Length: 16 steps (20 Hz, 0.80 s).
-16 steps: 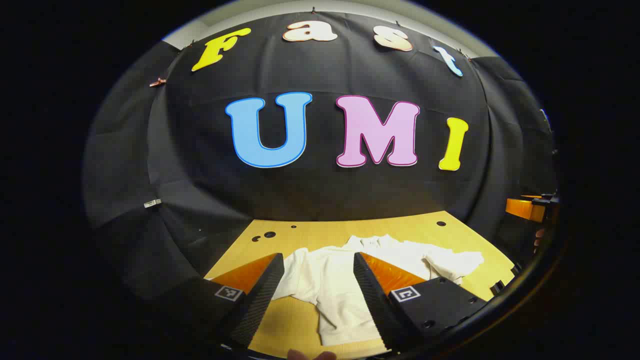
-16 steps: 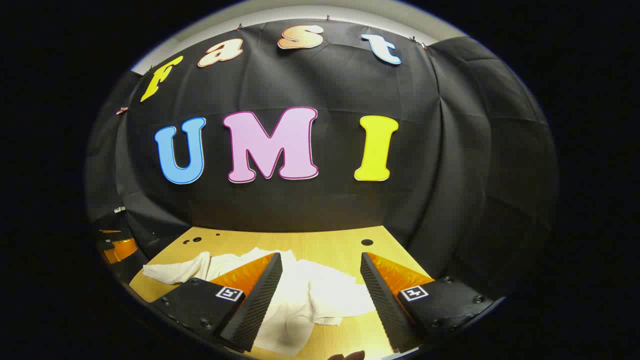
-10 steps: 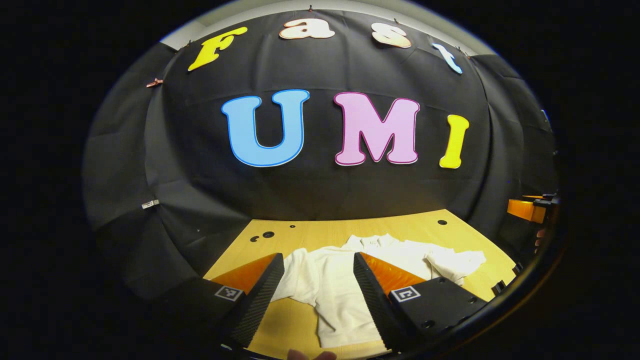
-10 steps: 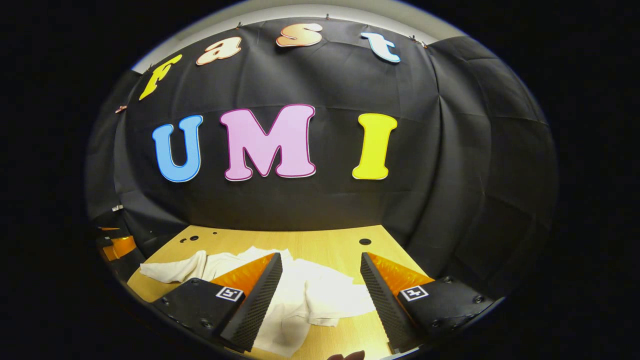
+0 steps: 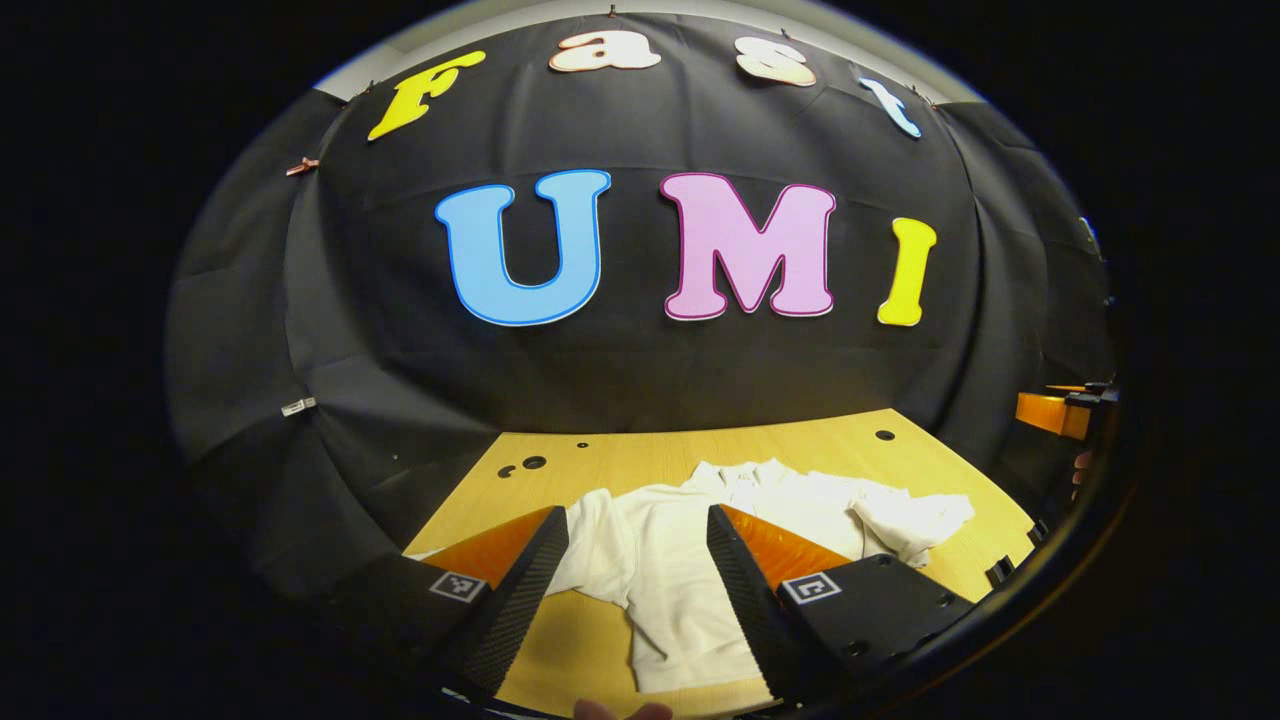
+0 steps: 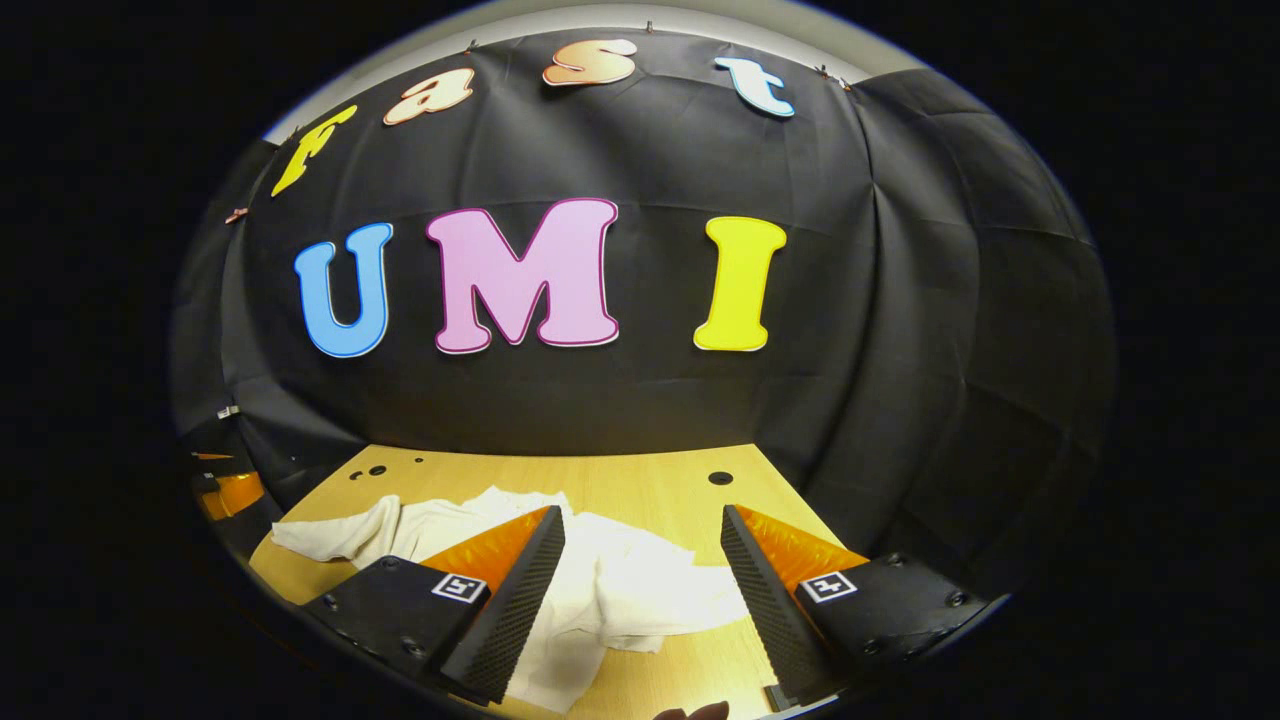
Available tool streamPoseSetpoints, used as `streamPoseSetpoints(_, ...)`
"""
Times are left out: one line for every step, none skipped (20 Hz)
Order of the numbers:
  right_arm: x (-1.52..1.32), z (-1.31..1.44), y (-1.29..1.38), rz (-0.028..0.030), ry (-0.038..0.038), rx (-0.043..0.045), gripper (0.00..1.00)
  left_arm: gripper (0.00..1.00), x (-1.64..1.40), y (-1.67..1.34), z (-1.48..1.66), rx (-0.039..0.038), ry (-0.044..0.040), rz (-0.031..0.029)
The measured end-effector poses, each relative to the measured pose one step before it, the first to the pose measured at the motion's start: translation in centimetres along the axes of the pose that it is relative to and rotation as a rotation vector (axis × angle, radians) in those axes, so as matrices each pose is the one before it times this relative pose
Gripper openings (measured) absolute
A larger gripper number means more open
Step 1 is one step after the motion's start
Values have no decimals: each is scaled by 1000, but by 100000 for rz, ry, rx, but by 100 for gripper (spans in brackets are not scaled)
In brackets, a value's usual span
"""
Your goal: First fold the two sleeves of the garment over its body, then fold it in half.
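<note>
Both cams fwd, share table (image 5: 640,455).

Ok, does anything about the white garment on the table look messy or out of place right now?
Yes. The white garment lies rumpled on the wooden table, not spread flat. One sleeve is bunched into a crumpled lump at its side. Both the left gripper and the right gripper are open above it, holding nothing.

No readable text besides wall letters
</note>
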State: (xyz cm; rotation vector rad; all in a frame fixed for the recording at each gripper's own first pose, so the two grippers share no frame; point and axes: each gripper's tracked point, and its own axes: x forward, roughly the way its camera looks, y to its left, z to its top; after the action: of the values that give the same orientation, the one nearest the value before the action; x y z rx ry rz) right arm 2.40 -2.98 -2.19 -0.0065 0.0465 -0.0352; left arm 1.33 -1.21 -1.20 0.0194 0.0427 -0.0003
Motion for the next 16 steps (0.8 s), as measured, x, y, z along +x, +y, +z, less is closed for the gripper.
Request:
streamPoseSetpoints(403, -323, -513, -629, 1536, 855, 97, 87, 90, -123, -99, 43, 451, 144)
streamPoseSetpoints(602, -455, -610, -599, 1921, 532, 97, 92, 149, -86, -279, 228, 559, 152)
streamPoseSetpoints(734, -717, -716, -936, 2670, -40, 97, 92, 176, -133, -120, 303, 716, 28)
streamPoseSetpoints(1115, -1058, -925, -827, 3296, 89, 97, 92, 175, -87, -247, 221, 736, 99)
streamPoseSetpoints(1096, -1188, -1174, -1451, 3823, 372, 98, 92, 162, -140, -113, 154, 836, 73)
streamPoseSetpoints(1135, -1284, -1119, -1179, 4104, 1264, 97, 92, 185, -199, -197, 109, 723, -105)
streamPoseSetpoints(1281, -1097, -1234, -1854, 3649, 1577, 98, 92, 186, -105, -171, 211, 907, 56)
streamPoseSetpoints(1406, -994, -1184, -1949, 4415, 1485, 98, 92, 277, -149, -271, 306, 1116, 161)
streamPoseSetpoints(1262, -1117, -1182, -2165, 3881, 984, 98, 92, 218, -106, -153, 387, 1007, 338)
streamPoseSetpoints(1414, -1226, -1343, -2227, 3980, 897, 98, 92, 203, -160, -130, 568, 969, 226)
streamPoseSetpoints(1400, -1182, -1027, -1334, 3644, 881, 98, 92, 169, -102, -292, 318, 811, 129)
streamPoseSetpoints(1559, -1025, -830, -984, 2941, 990, 96, 92, 197, -147, -181, -9, 955, -82)
streamPoseSetpoints(1518, -978, -730, -1602, 3521, 982, 96, 92, 124, -167, -215, -59, 1202, -40)
streamPoseSetpoints(1539, -925, -554, -840, 4007, 919, 96, 92, 223, -36, -620, 37, 1594, 402)
streamPoseSetpoints(1702, -986, -640, -1409, 4199, 975, 96, 92, 332, -117, -565, 157, 2023, 664)
streamPoseSetpoints(1515, -787, -499, -738, 3472, 845, 96, 92, 144, -115, -197, 31, 1357, 263)
